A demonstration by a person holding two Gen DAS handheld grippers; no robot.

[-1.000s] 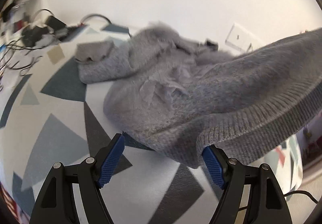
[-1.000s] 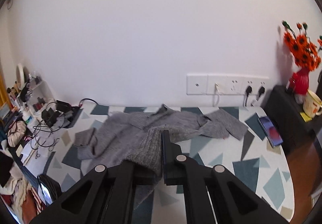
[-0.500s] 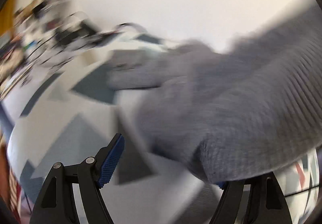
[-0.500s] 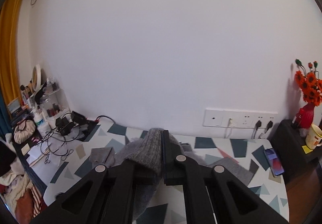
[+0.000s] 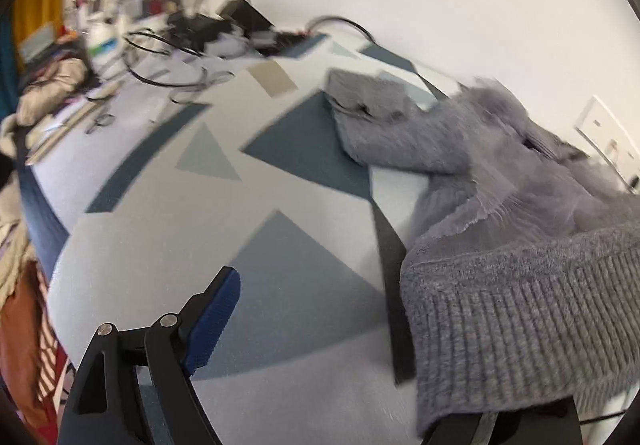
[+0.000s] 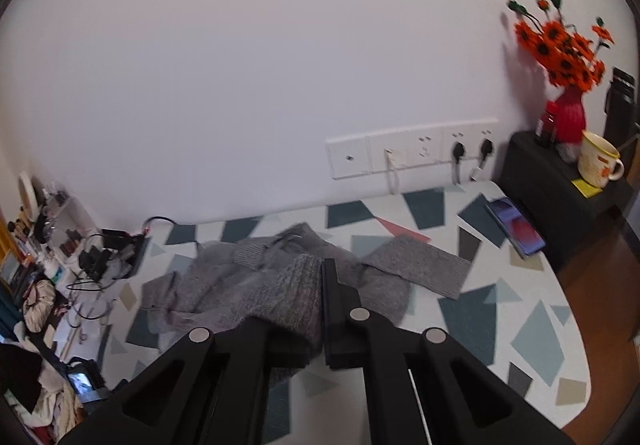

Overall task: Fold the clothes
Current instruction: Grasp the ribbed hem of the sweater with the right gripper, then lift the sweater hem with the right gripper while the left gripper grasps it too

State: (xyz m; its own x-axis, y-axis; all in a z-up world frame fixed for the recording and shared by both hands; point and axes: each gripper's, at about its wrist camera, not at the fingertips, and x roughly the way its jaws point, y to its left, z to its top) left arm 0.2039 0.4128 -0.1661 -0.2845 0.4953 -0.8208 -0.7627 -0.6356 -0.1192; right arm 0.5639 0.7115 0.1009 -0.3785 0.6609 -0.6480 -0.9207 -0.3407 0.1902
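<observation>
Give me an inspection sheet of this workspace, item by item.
Surface: table with a geometric-patterned cover.
Job's things: grey sweater lying crumpled, one sleeve spread toward the phone.
Clutter: phone on the table's far corner; bottles and small items at the other end.
Grippers: right gripper shut on the sweater's ribbed hem; left gripper opening, hem draped over one finger, not pinched.
Cables: black cable tangle at the table end; plugs in the wall sockets.
Surroundings: white wall, orange flowers, mug on a dark cabinet.
</observation>
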